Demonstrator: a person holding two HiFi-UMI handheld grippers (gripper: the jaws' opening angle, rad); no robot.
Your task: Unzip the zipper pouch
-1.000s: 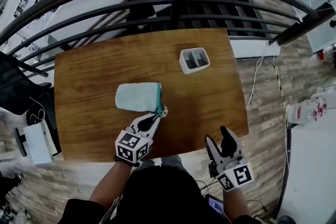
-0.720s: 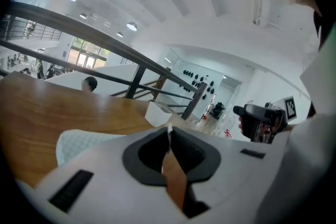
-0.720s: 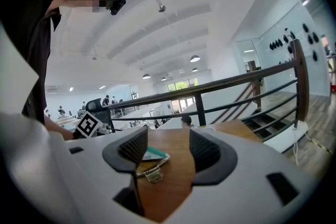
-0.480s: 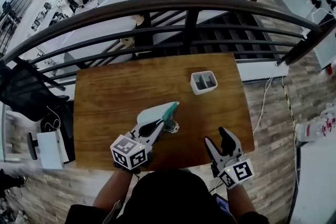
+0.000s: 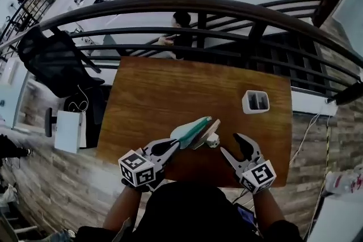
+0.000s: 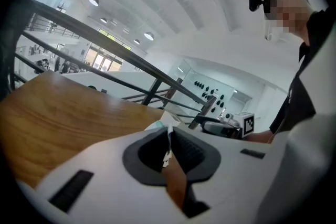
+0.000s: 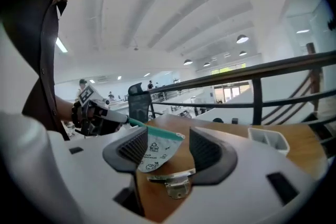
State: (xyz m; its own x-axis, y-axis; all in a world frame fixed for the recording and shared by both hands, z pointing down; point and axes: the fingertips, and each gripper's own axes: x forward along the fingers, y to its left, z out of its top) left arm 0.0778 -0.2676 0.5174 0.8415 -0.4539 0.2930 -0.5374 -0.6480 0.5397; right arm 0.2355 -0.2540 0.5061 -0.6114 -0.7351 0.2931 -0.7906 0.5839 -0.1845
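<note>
Left tool [image 5: 173, 144] reaches forward and to the right, jaws clamped tight on the near end of the zipper pouch [image 5: 191, 130], holding it tilted above the bench [image 5: 147, 93]. Right tool [image 5: 231, 144] hovers just beside the pouch's free end, jaws spread wide, gripping nothing. Farther back, a white container [image 5: 255, 102] stands on the bench.

White divided holder [image 5: 255, 102] on wooden table [image 5: 170, 88] — dark railing [image 5: 227, 7] beyond
</note>
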